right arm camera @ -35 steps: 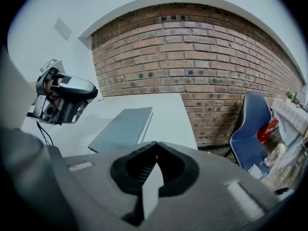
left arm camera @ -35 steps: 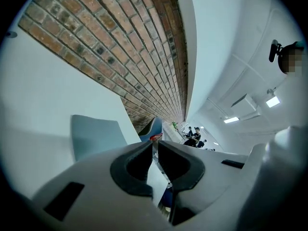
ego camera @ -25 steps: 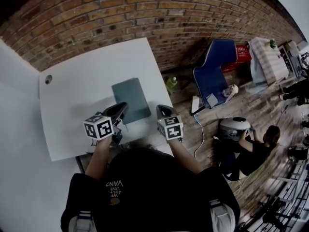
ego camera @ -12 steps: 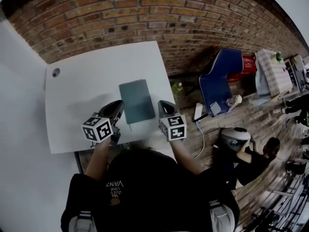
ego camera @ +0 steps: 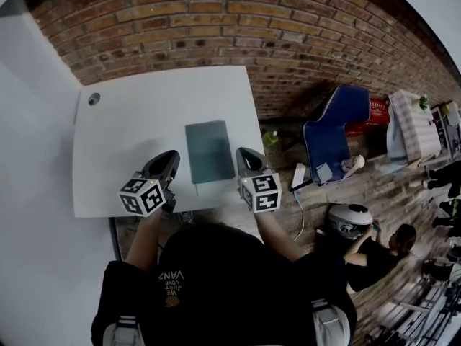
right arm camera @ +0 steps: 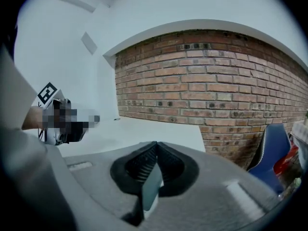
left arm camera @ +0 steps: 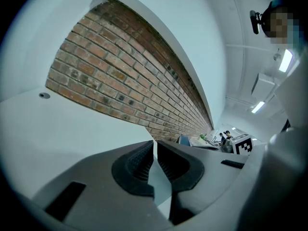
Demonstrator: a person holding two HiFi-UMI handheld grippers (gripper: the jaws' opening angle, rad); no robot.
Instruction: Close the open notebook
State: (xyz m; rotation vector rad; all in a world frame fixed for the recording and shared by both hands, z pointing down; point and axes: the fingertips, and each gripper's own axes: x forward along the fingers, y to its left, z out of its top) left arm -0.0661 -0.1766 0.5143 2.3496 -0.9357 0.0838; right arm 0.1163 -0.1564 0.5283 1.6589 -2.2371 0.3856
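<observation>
well, as far as i can see the work is done: the notebook lies flat on the white tabletop with its dark teal cover up, and no page stands open. it is between my two tools and a little beyond them, near the front right part of the surface. i judge that nothing is left except to take the hands away.

the left tongs hang above the front edge, apart from the notebook. in the left gripper view their ribbed pads come together at the tips and hold nothing. the right tongs are just beside the notebook's right edge, also pressed together and empty.

the tabletop is otherwise bare, with only a small cable hole in the far left corner. behind it is a brick wall. to the right there is a wooden floor with a blue chair, a green bottle and a person sitting low.
</observation>
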